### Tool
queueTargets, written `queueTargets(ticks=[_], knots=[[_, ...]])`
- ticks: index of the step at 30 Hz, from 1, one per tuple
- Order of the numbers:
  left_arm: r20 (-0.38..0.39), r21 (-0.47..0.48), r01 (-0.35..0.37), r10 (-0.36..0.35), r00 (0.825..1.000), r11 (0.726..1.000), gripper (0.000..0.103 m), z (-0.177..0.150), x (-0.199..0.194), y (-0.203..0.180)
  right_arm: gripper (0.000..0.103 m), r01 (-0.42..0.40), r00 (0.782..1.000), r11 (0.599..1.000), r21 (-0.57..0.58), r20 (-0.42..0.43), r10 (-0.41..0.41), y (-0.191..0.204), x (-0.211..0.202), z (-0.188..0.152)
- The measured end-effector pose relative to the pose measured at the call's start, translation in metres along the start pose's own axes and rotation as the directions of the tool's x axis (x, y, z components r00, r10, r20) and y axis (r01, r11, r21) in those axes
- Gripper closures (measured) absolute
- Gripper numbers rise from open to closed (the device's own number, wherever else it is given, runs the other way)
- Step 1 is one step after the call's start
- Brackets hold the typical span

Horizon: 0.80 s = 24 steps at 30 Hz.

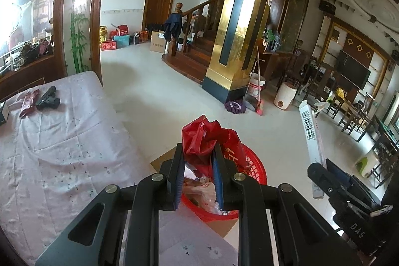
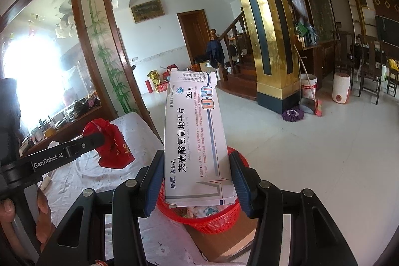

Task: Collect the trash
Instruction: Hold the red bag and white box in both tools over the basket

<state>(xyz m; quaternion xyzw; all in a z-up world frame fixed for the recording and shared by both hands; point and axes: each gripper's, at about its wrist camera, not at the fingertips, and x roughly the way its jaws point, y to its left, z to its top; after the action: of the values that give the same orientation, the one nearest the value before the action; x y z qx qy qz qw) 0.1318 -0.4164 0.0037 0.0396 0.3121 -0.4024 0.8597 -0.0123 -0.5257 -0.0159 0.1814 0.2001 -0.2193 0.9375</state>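
Observation:
My left gripper point(image 1: 198, 150) is shut on a crumpled red plastic bag point(image 1: 202, 135) and holds it above a red mesh basket point(image 1: 254, 172) that has wrappers in it. My right gripper point(image 2: 197, 156) is shut on a flattened white medicine box point(image 2: 193, 138), held upright over the same basket point(image 2: 212, 220). The box also shows at the right of the left wrist view point(image 1: 311, 138), with the right gripper point(image 1: 324, 166) under it. The left gripper and the red bag point(image 2: 112, 141) show at the left of the right wrist view.
A table with a pale floral cloth point(image 1: 57, 141) lies to the left, with a dark red packet point(image 1: 28, 102) and a black object point(image 1: 48, 99) on its far end. The basket sits on a cardboard box point(image 1: 219, 224). A gold pillar point(image 1: 239, 24), buckets and a broom stand beyond.

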Motion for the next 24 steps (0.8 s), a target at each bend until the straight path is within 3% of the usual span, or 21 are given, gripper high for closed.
queueTargets(ticks=[9, 24], knots=[[-0.036, -0.017, 0.033, -0.034, 0.999, 0.999, 0.083, 0.0, 0.029, 0.001, 0.048, 0.002, 1.0, 1.0, 0.016, -0.022, -0.002, -0.007, 0.021, 0.002], [-0.172, -0.013, 0.033, -0.035, 0.985, 0.999, 0.083, -0.013, 0.109, 0.004, 0.047, -0.034, 0.99, 0.994, 0.104, -0.134, 0.048, -0.027, 0.085, -0.01]])
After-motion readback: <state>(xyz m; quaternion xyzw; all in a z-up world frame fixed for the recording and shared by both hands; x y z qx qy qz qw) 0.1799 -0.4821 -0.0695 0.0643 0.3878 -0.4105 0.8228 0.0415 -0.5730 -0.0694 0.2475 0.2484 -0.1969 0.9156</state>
